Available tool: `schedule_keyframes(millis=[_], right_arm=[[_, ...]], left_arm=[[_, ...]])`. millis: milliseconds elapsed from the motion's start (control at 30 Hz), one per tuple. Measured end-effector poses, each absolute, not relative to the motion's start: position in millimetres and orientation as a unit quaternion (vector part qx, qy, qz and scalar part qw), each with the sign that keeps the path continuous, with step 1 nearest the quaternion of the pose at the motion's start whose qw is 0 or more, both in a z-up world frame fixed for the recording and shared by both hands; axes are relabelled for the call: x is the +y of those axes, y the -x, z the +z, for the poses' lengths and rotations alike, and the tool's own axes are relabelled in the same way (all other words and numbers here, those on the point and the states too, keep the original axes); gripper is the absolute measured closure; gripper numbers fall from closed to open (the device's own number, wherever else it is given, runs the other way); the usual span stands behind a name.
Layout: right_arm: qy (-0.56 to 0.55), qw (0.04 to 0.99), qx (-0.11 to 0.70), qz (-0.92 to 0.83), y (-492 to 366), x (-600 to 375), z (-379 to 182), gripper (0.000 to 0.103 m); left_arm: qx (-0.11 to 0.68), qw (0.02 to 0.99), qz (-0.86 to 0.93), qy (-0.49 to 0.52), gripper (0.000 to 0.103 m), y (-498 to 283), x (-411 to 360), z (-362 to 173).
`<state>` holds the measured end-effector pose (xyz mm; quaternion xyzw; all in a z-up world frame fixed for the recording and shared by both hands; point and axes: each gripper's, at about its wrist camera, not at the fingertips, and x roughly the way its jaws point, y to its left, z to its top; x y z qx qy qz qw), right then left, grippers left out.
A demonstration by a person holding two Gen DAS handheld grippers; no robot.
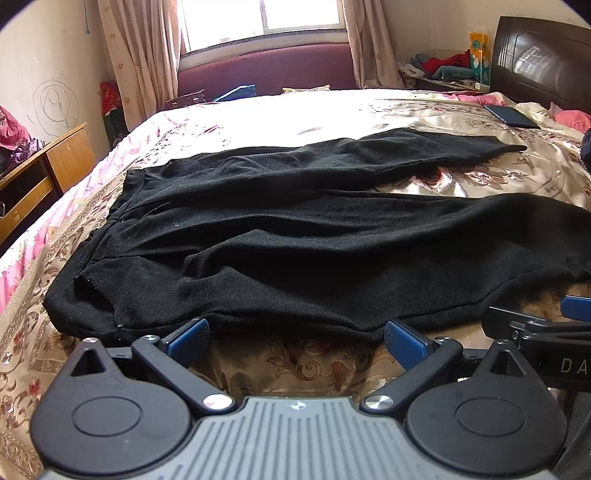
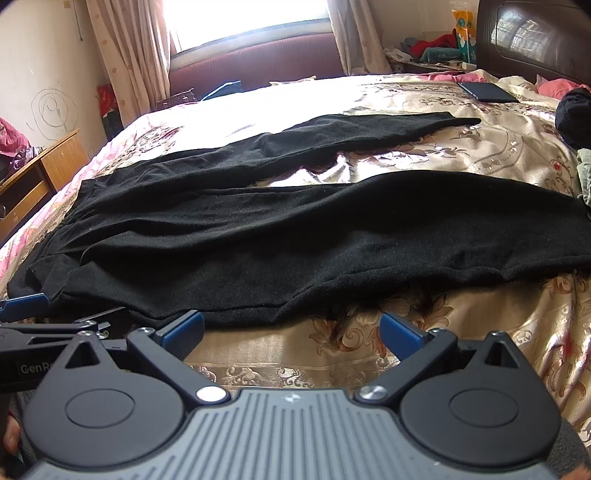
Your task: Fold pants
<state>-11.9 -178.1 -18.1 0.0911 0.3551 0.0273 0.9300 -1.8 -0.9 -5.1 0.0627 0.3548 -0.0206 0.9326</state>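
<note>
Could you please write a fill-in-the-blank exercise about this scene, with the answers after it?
1. The black fleece pants lie spread on a floral ____.
2. The two pant legs lie ____, with bedspread showing between them.
3. Both the left gripper and the right gripper are ____ and hold nothing.

Missing words: bedspread; apart; open

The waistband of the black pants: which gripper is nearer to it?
Left. The left gripper sits at the near hem beside the waistband; the right gripper sits further along the leg of the pants.

Floral bedspread (image 1: 295,110), dark phone (image 1: 511,116) near headboard (image 1: 543,59), curtained window (image 1: 258,18) — wooden desk (image 1: 40,177) at left
</note>
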Motion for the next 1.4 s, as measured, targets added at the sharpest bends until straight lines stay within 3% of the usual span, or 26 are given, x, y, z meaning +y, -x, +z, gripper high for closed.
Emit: schedule_keyframes(millis=[567,700,867,1200,1300,1333,1367,1400], right_arm=[[-0.077,0.938,0.333,0.063,9.9,-174.0,-0.5,0.003],[-0.056,0.94,0.317,0.111,-3.8,-155.7,17.6,0.003],[-0.008,0.928,0.325,0.18,-31.2,-114.4,16.9,0.004],[0.084,0.878,0.378,0.28,-78.6,-54.5,-11.8,0.01],[0.111,0.867,0.39,0.29,-86.0,-48.3,-15.8,0.012],[0.115,0.864,0.393,0.293,-87.5,-46.8,-16.1,0.019],[0.119,0.86,0.397,0.296,-89.3,-45.5,-16.2,0.032],[0.122,0.856,0.405,0.298,-92.1,-43.8,-16.9,0.038]], left_arm=[[0.356,0.934,-0.039,-0.022,0.0,-1.1,17.4,10.1],[0.351,0.935,-0.04,0.008,0.0,-5.3,49.0,26.7],[0.31,0.949,0.039,-0.032,0.0,-2.6,116.7,42.0],[0.364,0.926,0.08,-0.049,0.0,-44.0,231.3,4.4],[0.383,0.921,0.047,-0.051,0.017,-63.4,238.3,-6.4],[0.391,0.918,0.039,-0.053,0.028,-69.2,241.1,-10.1],[0.4,0.915,0.034,-0.05,0.035,-75.4,243.7,-14.2],[0.408,0.911,0.03,-0.045,0.037,-80.4,247.5,-18.5]])
